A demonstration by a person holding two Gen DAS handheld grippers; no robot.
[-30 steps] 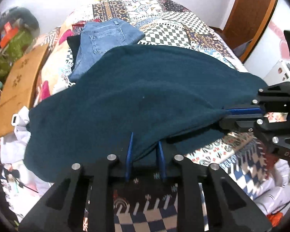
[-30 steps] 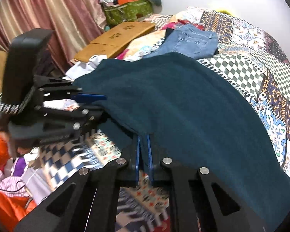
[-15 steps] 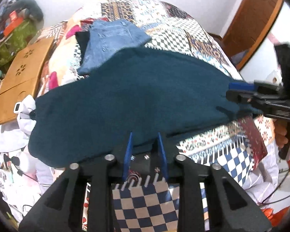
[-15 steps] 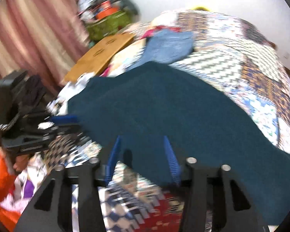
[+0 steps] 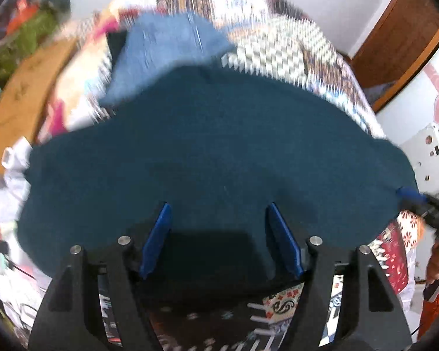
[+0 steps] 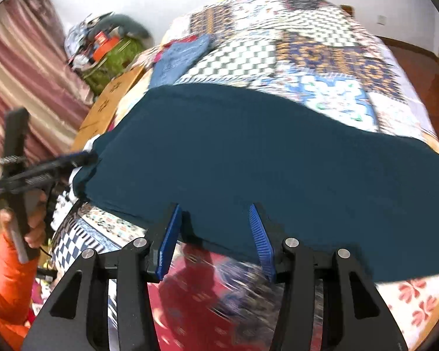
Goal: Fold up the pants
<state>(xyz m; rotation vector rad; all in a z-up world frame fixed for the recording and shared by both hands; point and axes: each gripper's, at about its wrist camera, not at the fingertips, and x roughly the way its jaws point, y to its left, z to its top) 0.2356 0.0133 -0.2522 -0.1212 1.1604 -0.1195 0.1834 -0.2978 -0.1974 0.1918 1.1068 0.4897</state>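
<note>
Left wrist view: the left gripper (image 5: 219, 239) hovers with blue fingers spread apart, empty, above the near edge of the dark teal pants (image 5: 213, 152), which lie flat across the patchwork bed (image 5: 292, 52). Folded jeans (image 5: 166, 49) sit at eleven o'clock.

Right wrist view: the right gripper (image 6: 216, 234) is likewise spread and empty over the pants' (image 6: 248, 158) near edge. One long fold looks done; shorter folds seem to remain.

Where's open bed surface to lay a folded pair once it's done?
Best is the bare quilt beyond the teal pants' far edge, right of the folded jeans. A narrow strip also shows by the right gripper. The left side is crowded: wooden board, white clothes, green bag.
</note>
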